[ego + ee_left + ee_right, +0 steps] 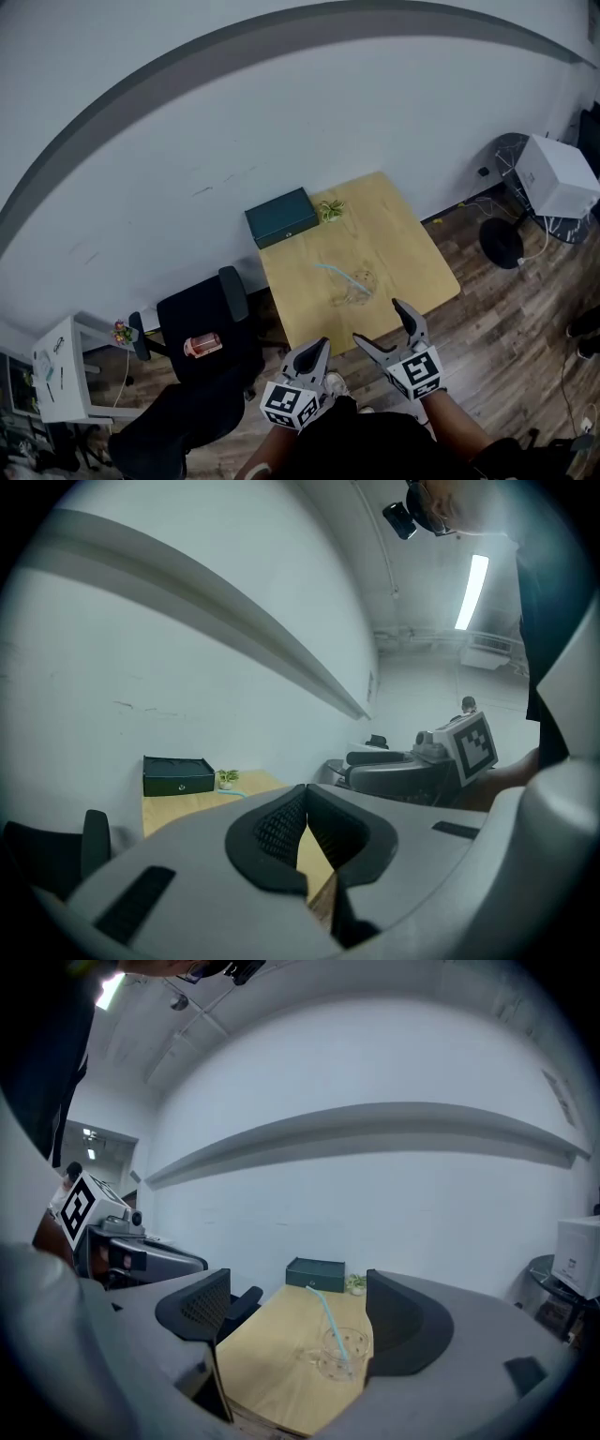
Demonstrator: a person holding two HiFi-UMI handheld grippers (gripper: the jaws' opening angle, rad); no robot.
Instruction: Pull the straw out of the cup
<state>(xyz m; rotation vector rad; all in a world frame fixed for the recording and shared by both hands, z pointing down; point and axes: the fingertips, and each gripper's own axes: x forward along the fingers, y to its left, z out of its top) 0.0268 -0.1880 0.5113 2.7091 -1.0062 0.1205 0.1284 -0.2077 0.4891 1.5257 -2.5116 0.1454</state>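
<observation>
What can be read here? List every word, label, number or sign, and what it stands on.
No readable text in any view.
Marker cubes: black-and-white square patterns, no letters or digits.
Dark box on the table: one small mark on its front, too small to read.

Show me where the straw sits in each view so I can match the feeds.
Head view: the straw leans up-left out of the clear cup, just ahead of the right claw.
Left gripper view: only a pale blue sliver, probably its tip, left of the shut left claw.
Right gripper view: centre, between the open jaws.
Shared landmark: the dark green box.
</observation>
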